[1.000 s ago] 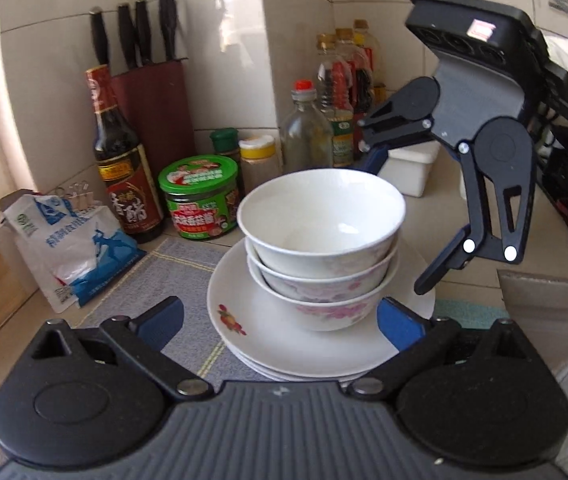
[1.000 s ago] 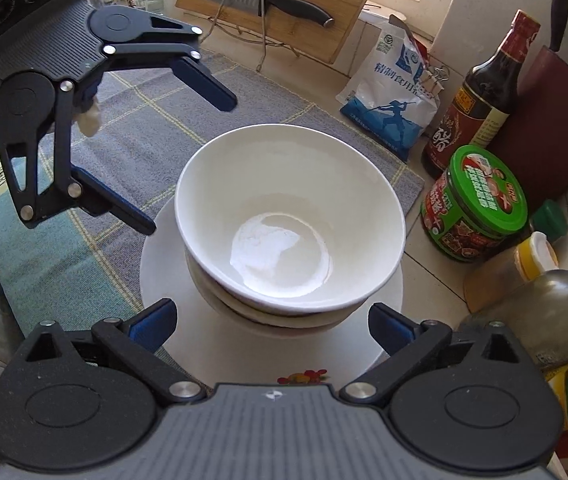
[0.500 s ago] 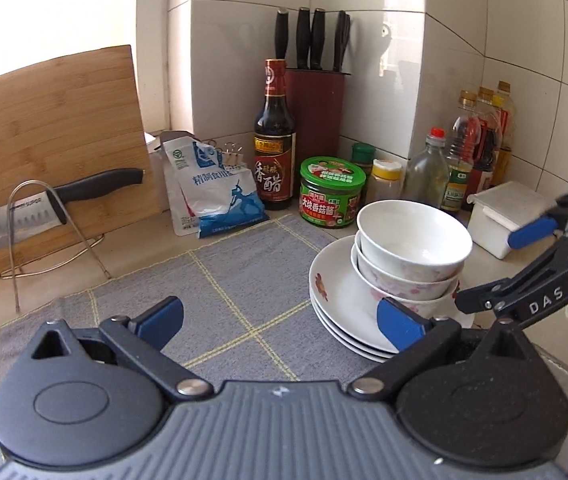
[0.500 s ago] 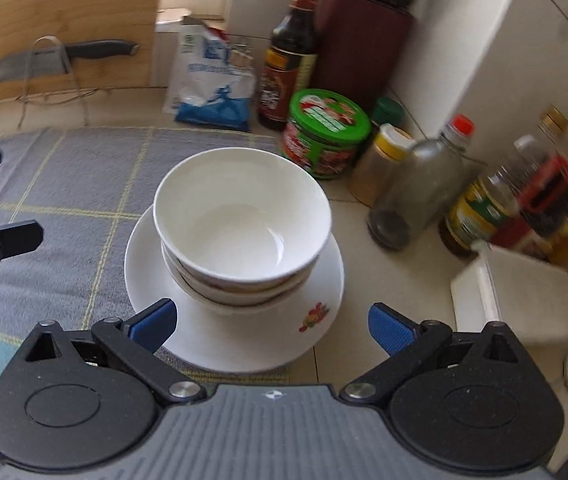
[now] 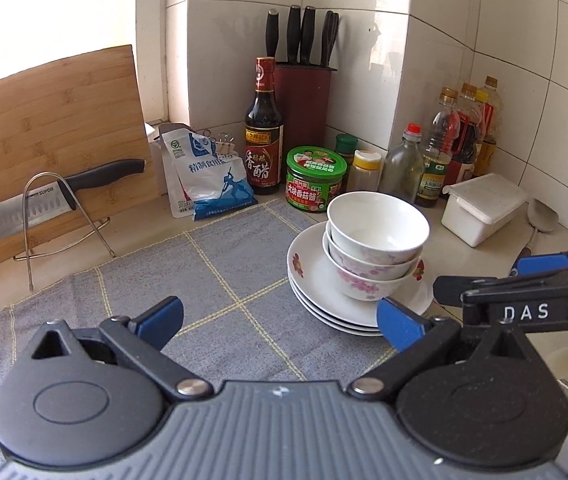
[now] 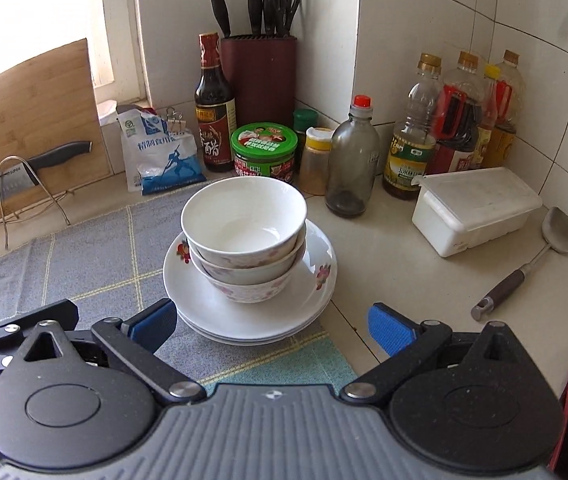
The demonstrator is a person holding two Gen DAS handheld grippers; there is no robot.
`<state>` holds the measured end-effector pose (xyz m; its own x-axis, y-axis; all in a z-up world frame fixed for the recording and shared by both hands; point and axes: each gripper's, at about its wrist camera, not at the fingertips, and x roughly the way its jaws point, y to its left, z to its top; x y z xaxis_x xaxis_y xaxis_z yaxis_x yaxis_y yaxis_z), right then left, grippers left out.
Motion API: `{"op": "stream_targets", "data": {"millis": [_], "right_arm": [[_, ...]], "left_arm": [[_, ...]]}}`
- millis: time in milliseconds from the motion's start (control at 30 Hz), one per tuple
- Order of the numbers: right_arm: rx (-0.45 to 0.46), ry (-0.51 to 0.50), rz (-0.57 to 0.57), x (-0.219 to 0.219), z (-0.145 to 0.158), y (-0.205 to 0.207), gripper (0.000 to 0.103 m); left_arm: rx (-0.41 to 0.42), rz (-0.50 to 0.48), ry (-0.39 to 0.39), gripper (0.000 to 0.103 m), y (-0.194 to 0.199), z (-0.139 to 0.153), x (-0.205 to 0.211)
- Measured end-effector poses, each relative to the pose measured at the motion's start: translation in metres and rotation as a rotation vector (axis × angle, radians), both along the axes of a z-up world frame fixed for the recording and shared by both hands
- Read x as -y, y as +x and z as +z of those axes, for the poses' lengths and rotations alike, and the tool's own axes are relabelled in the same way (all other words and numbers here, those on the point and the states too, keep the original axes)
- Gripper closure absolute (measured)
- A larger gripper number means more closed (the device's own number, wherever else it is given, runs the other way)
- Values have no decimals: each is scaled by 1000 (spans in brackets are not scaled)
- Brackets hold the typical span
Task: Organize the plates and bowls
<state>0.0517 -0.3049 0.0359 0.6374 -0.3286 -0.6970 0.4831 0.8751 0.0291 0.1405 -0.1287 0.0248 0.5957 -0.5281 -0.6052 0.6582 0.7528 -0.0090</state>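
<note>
Home kitchen: tiled corner w/ knife block (image 6: 258,76), condiment bottles (image 6: 450,128), cutting board (image 5: 49,136).

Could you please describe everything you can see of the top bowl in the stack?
The top bowl is plain white inside, glossy like glazed ceramic, empty and upright. It nests in a second bowl with faint pink floral marks, which sits in a third; all three rest on a pile of white flower-printed plates at the edge of the grey cloth. Only the bowl below touches it; neither gripper does.
</note>
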Motion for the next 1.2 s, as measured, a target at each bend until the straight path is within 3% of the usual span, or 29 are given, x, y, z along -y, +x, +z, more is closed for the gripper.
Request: {"op": "stream_targets", "data": {"millis": [1200], "right_arm": [[35, -17, -39, -11, 9, -16, 0]], "left_arm": [[2, 56, 28, 1, -5, 11, -3]]}}
